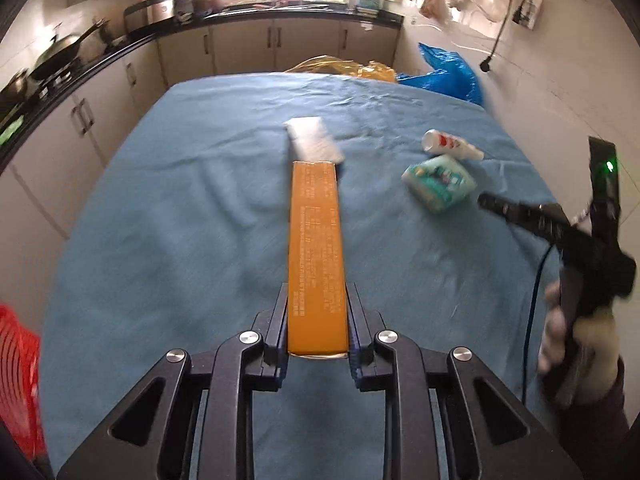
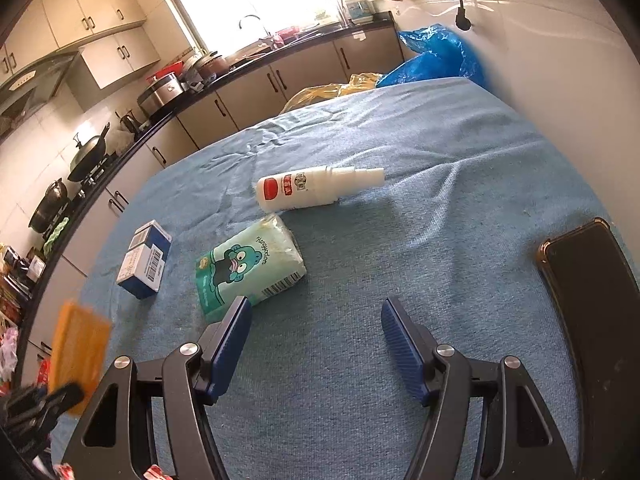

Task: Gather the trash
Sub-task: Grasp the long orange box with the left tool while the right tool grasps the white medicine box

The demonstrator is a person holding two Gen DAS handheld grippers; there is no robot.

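Observation:
My left gripper (image 1: 317, 304) is shut on a long orange box (image 1: 316, 252) and holds it above the blue-clothed table (image 1: 180, 208); the box also shows blurred in the right wrist view (image 2: 78, 352). A white and blue small box (image 1: 314, 142) (image 2: 145, 259), a green tissue pack (image 1: 439, 183) (image 2: 250, 266) and a white spray bottle (image 1: 450, 145) (image 2: 312, 188) lie on the cloth. My right gripper (image 2: 316, 320) is open and empty, just in front of the tissue pack; it shows at the right in the left wrist view (image 1: 520, 212).
A red basket (image 1: 18, 380) stands off the table's left edge. A black phone (image 2: 592, 300) lies on the cloth at the right. Yellow (image 1: 340, 68) and blue (image 1: 448, 72) plastic bags sit past the far edge. Kitchen counters run along the left and back.

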